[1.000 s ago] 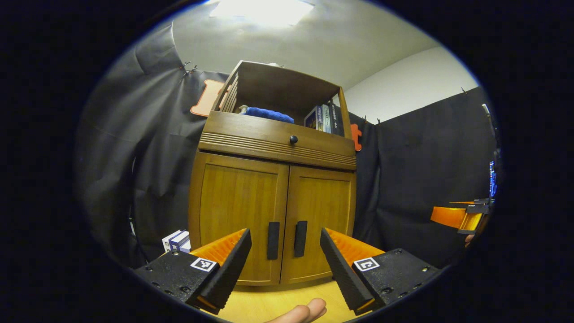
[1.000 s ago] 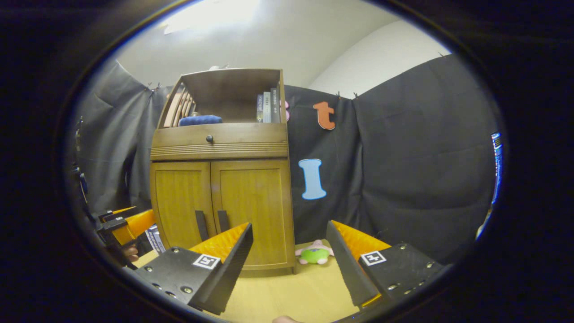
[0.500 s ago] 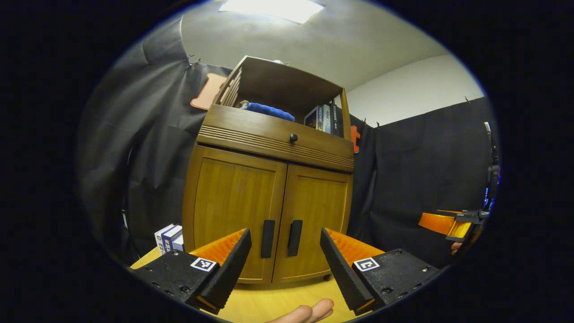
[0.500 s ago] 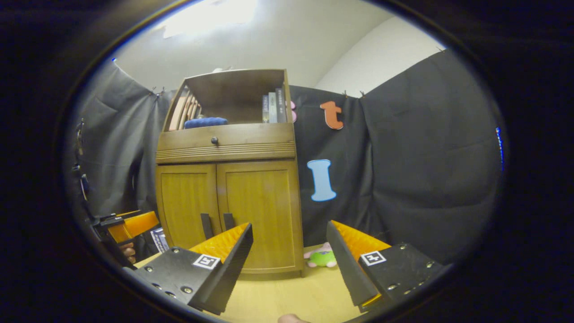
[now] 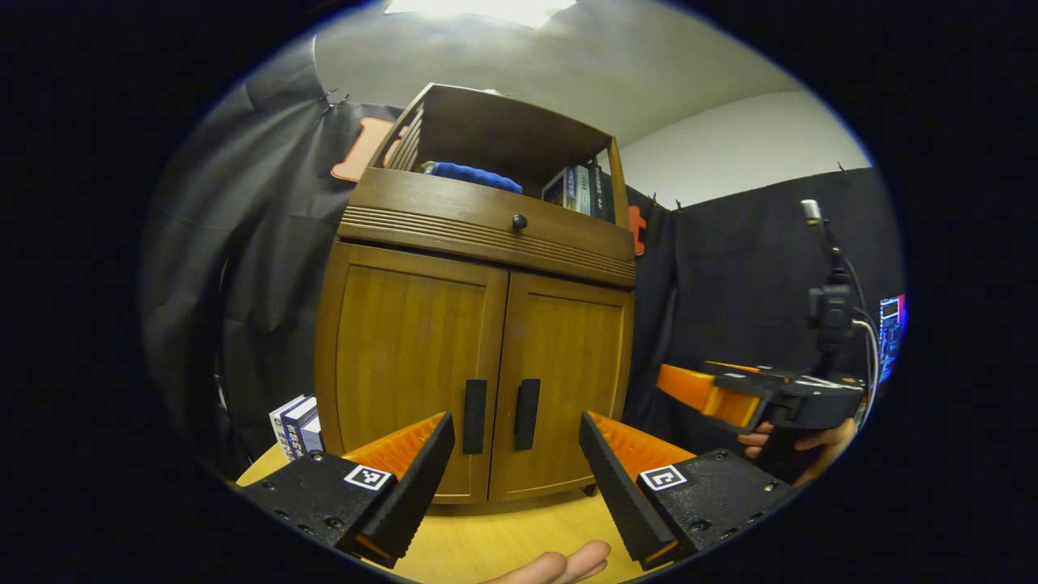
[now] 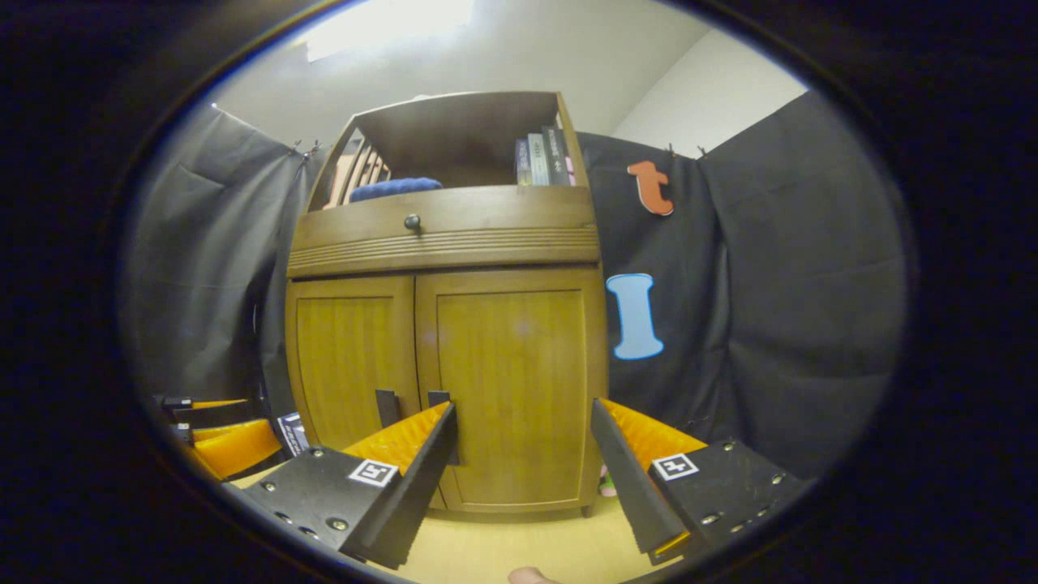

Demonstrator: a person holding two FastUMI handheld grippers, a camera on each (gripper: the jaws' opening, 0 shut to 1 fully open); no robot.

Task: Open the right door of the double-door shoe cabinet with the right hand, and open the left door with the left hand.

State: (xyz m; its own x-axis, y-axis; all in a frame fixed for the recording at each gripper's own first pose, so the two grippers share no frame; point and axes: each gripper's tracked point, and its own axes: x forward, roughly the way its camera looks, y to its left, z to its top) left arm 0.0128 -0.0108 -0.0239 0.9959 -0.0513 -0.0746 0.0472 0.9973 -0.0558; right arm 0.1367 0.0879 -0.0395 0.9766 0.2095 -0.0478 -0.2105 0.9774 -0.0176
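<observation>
A wooden shoe cabinet (image 5: 478, 243) (image 6: 446, 243) stands ahead with both doors closed. In the left gripper view its left door (image 5: 405, 365) and right door (image 5: 564, 373) each carry a dark vertical handle (image 5: 474, 416) (image 5: 526, 414) by the centre seam. My left gripper (image 5: 515, 478) is open a short way in front of the handles, touching nothing. In the right gripper view my right gripper (image 6: 523, 478) is open in front of the right door (image 6: 519, 381); its left finger partly hides the right handle (image 6: 439, 399). The right gripper (image 5: 730, 397) also appears at the right of the left gripper view, held by a hand.
The cabinet stands on a light wooden surface (image 5: 503, 543). Above the doors are a drawer with a round knob (image 5: 519, 221) and an open shelf with a blue cloth (image 5: 470, 174) and books (image 5: 580, 188). Boxes (image 5: 296, 422) sit left of the cabinet. Black cloth hangs behind.
Both grippers have moved closer to the cabinet, which looms larger. The right gripper has come in toward the right door and shows bigger in the left gripper view. Doors stay closed.
</observation>
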